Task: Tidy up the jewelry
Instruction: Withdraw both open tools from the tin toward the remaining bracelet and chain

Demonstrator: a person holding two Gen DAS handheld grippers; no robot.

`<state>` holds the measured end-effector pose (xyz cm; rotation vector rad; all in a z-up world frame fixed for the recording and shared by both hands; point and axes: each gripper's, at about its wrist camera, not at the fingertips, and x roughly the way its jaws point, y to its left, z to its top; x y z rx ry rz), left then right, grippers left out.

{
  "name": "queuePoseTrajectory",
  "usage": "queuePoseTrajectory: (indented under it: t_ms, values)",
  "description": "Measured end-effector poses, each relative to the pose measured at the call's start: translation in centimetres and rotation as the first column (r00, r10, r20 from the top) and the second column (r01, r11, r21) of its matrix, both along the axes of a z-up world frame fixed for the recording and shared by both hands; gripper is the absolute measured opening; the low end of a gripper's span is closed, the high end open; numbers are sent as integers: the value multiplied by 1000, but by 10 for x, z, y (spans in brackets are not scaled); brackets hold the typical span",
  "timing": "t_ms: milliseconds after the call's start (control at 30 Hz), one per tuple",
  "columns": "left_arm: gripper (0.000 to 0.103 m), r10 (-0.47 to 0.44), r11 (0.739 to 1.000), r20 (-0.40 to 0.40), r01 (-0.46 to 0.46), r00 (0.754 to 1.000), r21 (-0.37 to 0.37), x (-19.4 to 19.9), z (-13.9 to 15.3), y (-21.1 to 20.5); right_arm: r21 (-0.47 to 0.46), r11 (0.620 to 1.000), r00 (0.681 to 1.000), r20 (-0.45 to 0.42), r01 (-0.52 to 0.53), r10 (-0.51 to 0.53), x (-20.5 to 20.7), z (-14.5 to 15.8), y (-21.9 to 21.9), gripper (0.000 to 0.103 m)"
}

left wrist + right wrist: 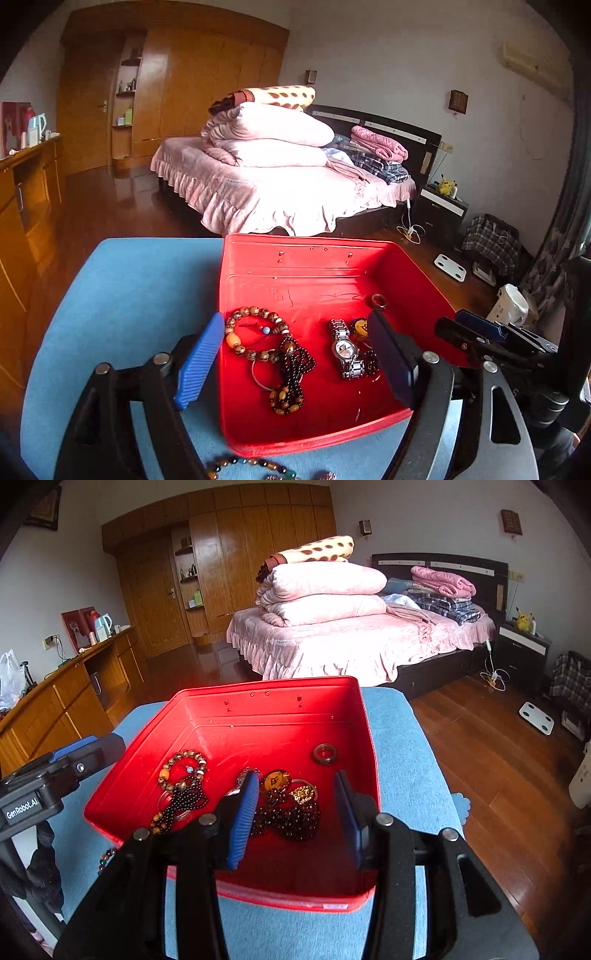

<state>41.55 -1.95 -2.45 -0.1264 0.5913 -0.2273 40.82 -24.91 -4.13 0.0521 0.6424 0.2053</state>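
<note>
A red box (295, 258) (273, 701) stands on a blue cloth table (129, 288) (402, 760). Inside lie a tan bead bracelet (255, 334) (183, 770), dark bead strands (295, 365) (291, 818), a silver watch (345, 349), a gold round piece (275, 780) and a dark ring (379, 301) (325, 754). My left gripper (295, 358) is open and empty over the box's left front. My right gripper (295, 812) is open and empty over the dark beads; it shows at the right in the left wrist view (476, 332).
A multicolour bead bracelet (251, 467) (107, 856) lies on the cloth in front of the box. Behind are a pink bed (351, 635), wooden wardrobes (229, 565), a wooden desk (66, 694) and wood floor (498, 757).
</note>
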Motion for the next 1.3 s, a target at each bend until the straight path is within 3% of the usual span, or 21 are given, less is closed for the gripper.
queuePoseTrajectory:
  t_ms: [167, 300, 467, 667, 1100, 1300]
  values:
    - [95, 44, 998, 33, -45, 999, 32, -36, 1, 19, -9, 1000, 1000, 28, -2, 2, -37, 4, 1, 53]
    - [96, 81, 996, 6, -81, 997, 45, -59, -9, 38, -23, 1000, 1000, 28, -11, 11, -66, 0, 7, 57]
    - [96, 118, 992, -51, -115, 992, 52, -85, -26, 57, -29, 999, 998, -52, -42, 41, -86, -16, 24, 67]
    - [96, 142, 988, -95, -135, 985, 77, -108, -40, 71, -66, 995, 991, -117, -77, 68, -101, -32, 56, 90]
    - [96, 165, 978, -127, -145, 978, 152, -122, -55, 84, -78, 987, 970, -211, -138, 119, -100, -52, 102, 94]
    - [96, 168, 979, -135, -150, 976, 139, -121, -58, 94, -90, 985, 969, -216, -145, 123, -95, -56, 113, 94]
